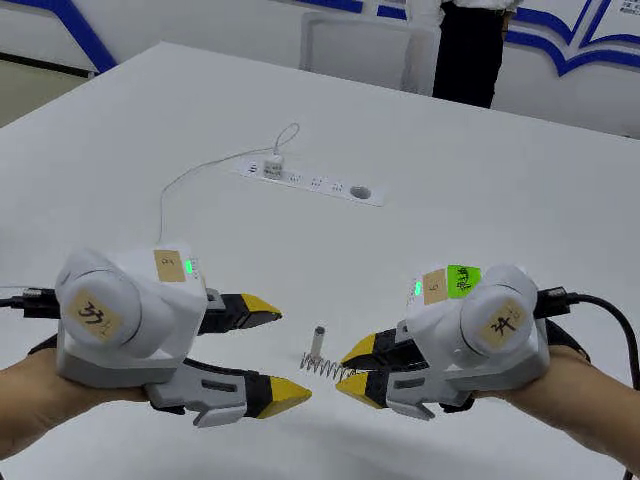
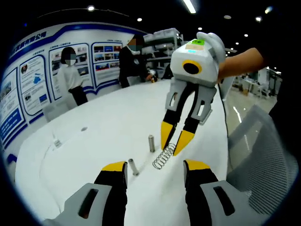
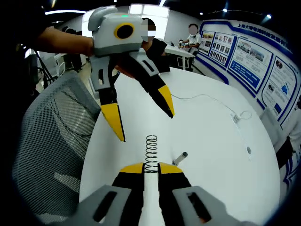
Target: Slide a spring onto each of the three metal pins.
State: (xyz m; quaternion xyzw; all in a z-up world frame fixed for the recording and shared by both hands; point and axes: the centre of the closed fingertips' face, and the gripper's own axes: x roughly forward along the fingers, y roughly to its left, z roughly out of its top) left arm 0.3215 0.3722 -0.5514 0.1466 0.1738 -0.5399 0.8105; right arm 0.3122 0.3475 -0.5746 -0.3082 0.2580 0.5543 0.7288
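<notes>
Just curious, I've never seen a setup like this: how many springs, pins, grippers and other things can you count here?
spring: 1
metal pins: 2
grippers: 2, the left gripper and the right gripper
power strip: 1
Total: 6

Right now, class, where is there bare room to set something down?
Free: the table between the power strip and the pin. Crowded: around the spring, held by the right hand-held gripper, with the left hand-held gripper close.
</notes>
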